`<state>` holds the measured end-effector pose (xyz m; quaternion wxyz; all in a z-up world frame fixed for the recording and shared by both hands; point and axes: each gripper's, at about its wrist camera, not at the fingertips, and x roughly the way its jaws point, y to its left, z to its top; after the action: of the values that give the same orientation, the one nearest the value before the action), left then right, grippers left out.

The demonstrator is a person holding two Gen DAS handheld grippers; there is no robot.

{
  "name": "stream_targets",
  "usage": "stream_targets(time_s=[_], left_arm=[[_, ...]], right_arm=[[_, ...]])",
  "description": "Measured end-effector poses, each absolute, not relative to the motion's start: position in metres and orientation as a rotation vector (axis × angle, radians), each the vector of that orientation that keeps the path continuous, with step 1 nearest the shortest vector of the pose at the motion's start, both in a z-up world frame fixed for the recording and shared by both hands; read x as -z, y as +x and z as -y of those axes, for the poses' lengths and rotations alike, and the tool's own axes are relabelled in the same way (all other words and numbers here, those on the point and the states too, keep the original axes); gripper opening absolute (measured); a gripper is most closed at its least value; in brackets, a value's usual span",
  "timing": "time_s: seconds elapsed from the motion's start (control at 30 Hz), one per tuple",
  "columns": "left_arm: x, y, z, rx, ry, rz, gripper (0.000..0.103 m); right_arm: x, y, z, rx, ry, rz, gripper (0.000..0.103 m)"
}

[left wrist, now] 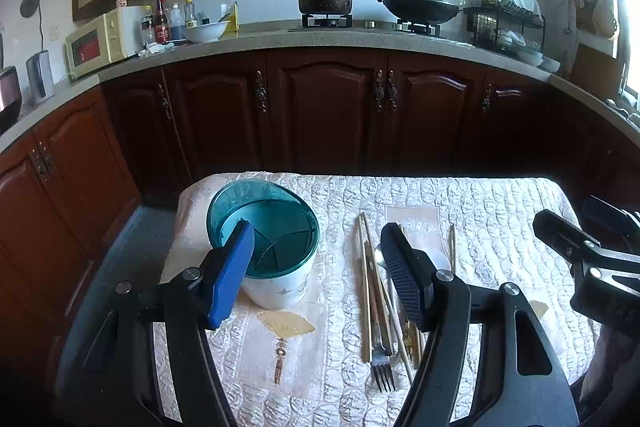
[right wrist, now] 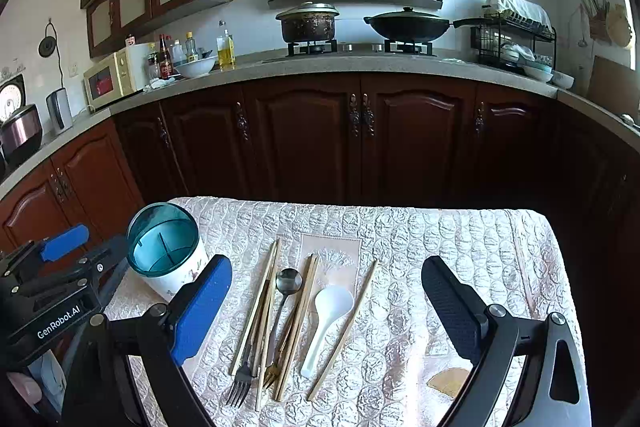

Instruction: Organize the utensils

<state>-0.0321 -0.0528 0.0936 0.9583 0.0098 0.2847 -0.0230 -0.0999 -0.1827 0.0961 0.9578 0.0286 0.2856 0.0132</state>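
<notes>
both claws hang spread wide and released above a small tabletop [right wrist: 440,239] covered with a quilted white cloth, and neither holds anything. the left claw [left wrist: 320,263] sits over the left part of the tabletop, its blue finger in front of the utensil holder [left wrist: 276,259], a white cup with a teal see-through rim and dividers inside; its dark finger hides part of the cutlery pile. in the right wrist view the right claw [right wrist: 328,303] frames that pile between its fingers without touching it.

the utensils lie loose on the cloth, just to the right of the holder and apart from it. several wooden chopsticks [right wrist: 260,307] run roughly front to back, crossing one another. a metal spoon [right wrist: 288,283] rests among them with its bowl toward the far edge. a dark fork [right wrist: 240,383] and a smaller gold fork [right wrist: 272,371] point their tines toward the camera. a white plastic rice spoon [right wrist: 328,315] lies just right of the pile, with one single chopstick [right wrist: 344,331] slanting beside it.

the holder's compartments look empty from both views. behind the tabletop runs a kitchen counter [right wrist: 320,65] with a pot [right wrist: 308,23] and a wok [right wrist: 408,25] on the stove.
</notes>
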Motion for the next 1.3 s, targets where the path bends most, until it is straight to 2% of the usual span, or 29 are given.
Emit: stream_targets(time_s=[1.3], left_arm=[[-0.0917, -0.0275, 0.049, 0.053, -0.008, -0.583, 0.066]], right_arm=[[-0.0953, -0.0979, 0.177, -0.018, 0.043, -0.59, 0.095]])
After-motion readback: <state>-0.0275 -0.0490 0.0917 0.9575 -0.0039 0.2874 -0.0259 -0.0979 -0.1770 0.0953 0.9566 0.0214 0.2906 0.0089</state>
